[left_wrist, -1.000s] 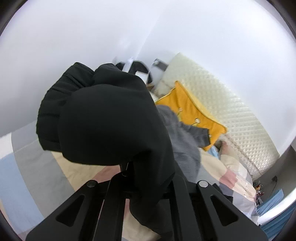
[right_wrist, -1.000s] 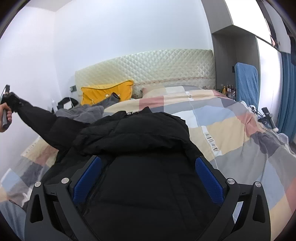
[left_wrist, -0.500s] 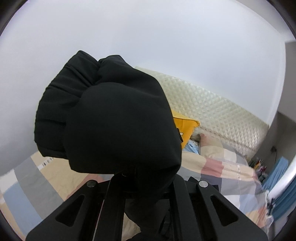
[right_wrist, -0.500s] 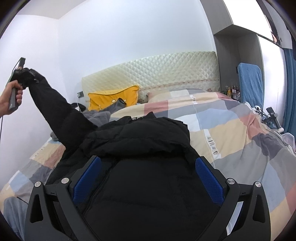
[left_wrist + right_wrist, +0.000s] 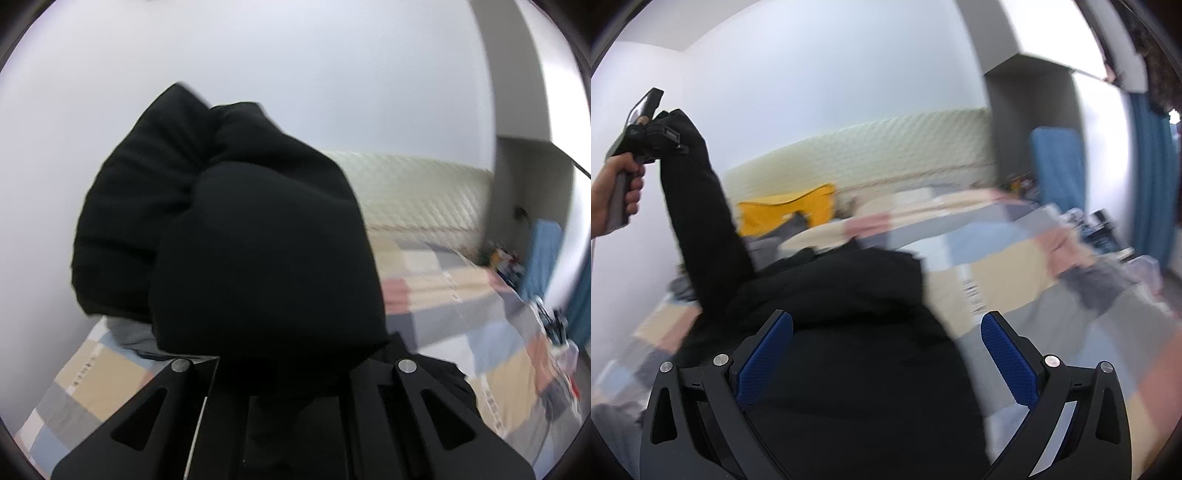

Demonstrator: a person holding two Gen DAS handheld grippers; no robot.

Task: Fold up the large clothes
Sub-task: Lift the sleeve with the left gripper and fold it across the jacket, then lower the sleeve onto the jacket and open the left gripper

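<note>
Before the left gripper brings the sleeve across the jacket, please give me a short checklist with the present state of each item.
1. Left gripper shut on sleeve: ok, the cuff is pinched and the sleeve hangs from it.
2. Sleeve lifted clear of the bed: ok, it rises steeply from the jacket.
3. Right gripper open: ok, blue pads stand wide apart over the jacket.
4. Right gripper pinning the jacket body: cannot tell, contact is not visible.
5. Jacket body lying flat: not ok, it is bunched near the collar.
6. Grey garment clear of the fold path: cannot tell, the picture is blurred.
</note>
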